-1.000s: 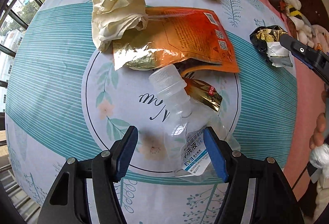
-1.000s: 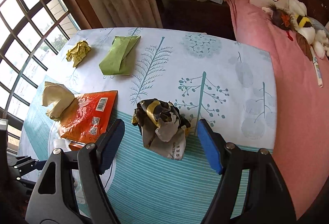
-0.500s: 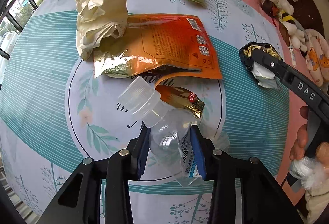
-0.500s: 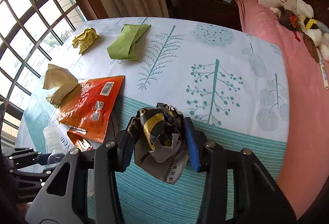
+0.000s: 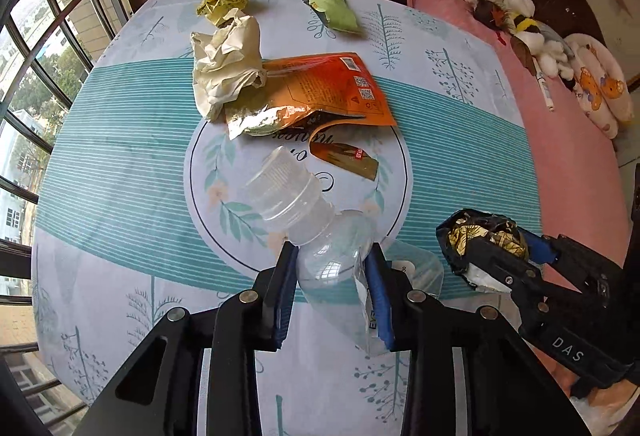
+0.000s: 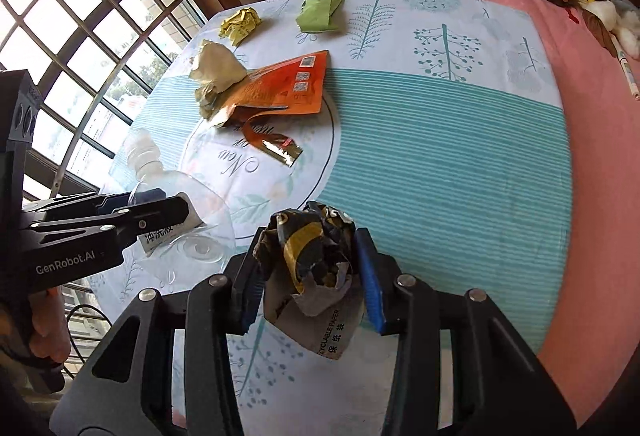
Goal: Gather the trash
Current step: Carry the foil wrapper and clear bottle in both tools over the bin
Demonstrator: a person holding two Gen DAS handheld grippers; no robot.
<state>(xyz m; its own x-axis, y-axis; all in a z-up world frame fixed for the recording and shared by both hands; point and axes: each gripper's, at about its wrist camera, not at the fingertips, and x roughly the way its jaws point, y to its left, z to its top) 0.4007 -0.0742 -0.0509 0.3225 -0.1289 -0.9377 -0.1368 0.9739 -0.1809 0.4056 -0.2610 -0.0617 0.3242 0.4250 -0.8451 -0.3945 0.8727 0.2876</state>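
Left wrist view: the left tool [image 5: 333,268] is clenched on the body of a clear plastic bottle [image 5: 316,232], cap end pointing away, held over the table [image 5: 120,172]; the thin wall may buckle or slide out between the pads. Right wrist view: the right tool [image 6: 308,268] grips a crumpled black-and-yellow wrapper [image 6: 314,256] above the table edge, its loose lower flap hanging free, so it might slip; an orange pouch [image 6: 280,88] and other scraps await collection.

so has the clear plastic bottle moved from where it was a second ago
Yes. The clear plastic bottle, clamped in the left hand-held gripper, has lifted off the table, away from the orange pouch.
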